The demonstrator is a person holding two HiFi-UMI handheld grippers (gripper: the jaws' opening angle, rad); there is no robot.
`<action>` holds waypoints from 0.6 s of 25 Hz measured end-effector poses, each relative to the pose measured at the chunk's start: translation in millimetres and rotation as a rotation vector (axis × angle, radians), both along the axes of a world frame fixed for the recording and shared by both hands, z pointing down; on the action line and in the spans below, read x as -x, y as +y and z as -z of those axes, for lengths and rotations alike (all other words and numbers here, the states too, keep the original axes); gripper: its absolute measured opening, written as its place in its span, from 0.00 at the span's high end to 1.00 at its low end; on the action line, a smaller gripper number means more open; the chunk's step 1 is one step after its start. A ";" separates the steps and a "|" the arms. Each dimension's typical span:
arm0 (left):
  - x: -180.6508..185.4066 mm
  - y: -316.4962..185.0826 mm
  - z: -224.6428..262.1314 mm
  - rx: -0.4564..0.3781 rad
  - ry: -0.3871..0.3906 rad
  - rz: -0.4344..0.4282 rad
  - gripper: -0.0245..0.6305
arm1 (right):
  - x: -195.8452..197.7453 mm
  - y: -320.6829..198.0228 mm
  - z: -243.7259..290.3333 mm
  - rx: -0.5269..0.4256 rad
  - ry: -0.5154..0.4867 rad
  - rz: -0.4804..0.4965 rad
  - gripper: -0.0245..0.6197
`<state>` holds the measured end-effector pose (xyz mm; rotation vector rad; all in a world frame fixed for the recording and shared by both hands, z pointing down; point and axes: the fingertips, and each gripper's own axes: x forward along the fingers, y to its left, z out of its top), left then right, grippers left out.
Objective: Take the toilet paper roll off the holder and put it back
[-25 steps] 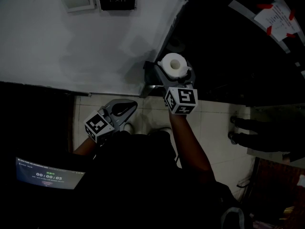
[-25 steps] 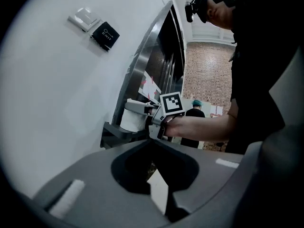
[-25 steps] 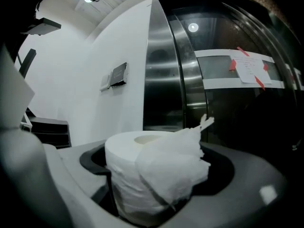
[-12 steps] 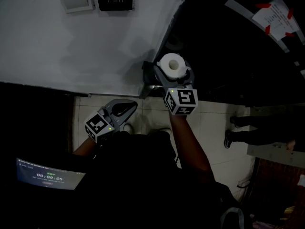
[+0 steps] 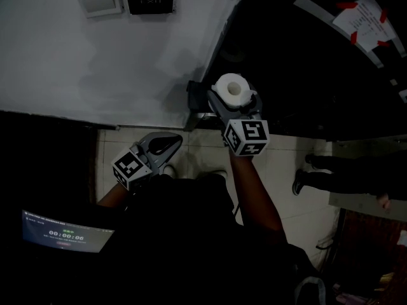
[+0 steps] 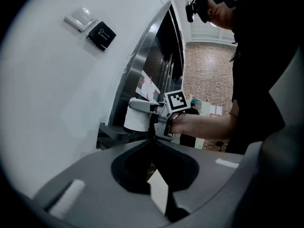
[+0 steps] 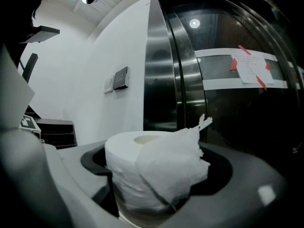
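We see a dark wall holder [image 5: 196,100] with the toilet paper roll [image 5: 231,88] upright just above it, perhaps touching; tiled floor [image 5: 283,192] lies below.

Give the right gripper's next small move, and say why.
Probably lift straight up a little: the right gripper is shut on the upright toilet paper roll, whose base seems to sit at the holder, so it likely needs to clear it.

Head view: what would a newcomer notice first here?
The white toilet paper roll stands out, bright in a dark scene and gripped upright in the jaws of the right gripper beside the steel door frame. Next comes the left gripper, held close to the person over the tiled floor, jaws together and empty.
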<state>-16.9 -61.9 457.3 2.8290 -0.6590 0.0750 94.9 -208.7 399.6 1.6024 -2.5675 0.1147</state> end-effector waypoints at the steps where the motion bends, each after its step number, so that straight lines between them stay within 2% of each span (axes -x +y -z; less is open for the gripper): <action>1: -2.3 1.5 1.2 0.000 -0.001 -0.001 0.96 | -5.0 1.6 1.6 -0.002 -0.001 -0.004 0.24; 15: -13.4 3.6 2.3 -0.009 -0.003 -0.027 0.96 | -85.4 -1.0 13.5 -0.013 0.023 -0.122 0.24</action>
